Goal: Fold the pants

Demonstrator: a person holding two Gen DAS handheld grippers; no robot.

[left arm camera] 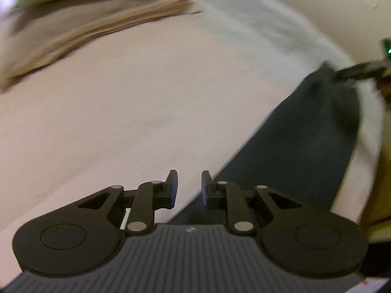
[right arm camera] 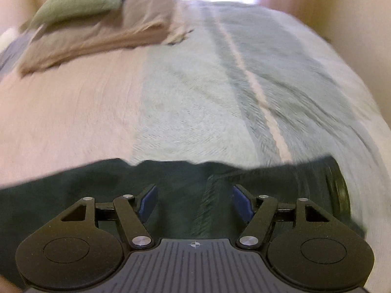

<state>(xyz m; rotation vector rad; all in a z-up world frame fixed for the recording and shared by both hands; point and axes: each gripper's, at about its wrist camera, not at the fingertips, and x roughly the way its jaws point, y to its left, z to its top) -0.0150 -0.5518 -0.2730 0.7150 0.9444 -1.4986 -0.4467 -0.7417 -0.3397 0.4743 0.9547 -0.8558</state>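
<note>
While the dark pants (right arm camera: 80, 190) lie flat across the bed (right arm camera: 73, 112) just ahead of and under the right gripper (right arm camera: 194, 201), its jaws stand released, holding nothing. Right of the left gripper (left arm camera: 189, 188), also released, the pants stretch away. Pillows (right arm camera: 97, 24) lie far ahead.

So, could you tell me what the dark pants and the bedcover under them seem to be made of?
The pants look like a soft, matte dark knit or jersey: no sheen, limp wavy edge. The bedcover looks like a woven, slightly fuzzy blanket: a herringbone-like texture shows in its pale green stripes. Motion blur leaves both uncertain.
</note>
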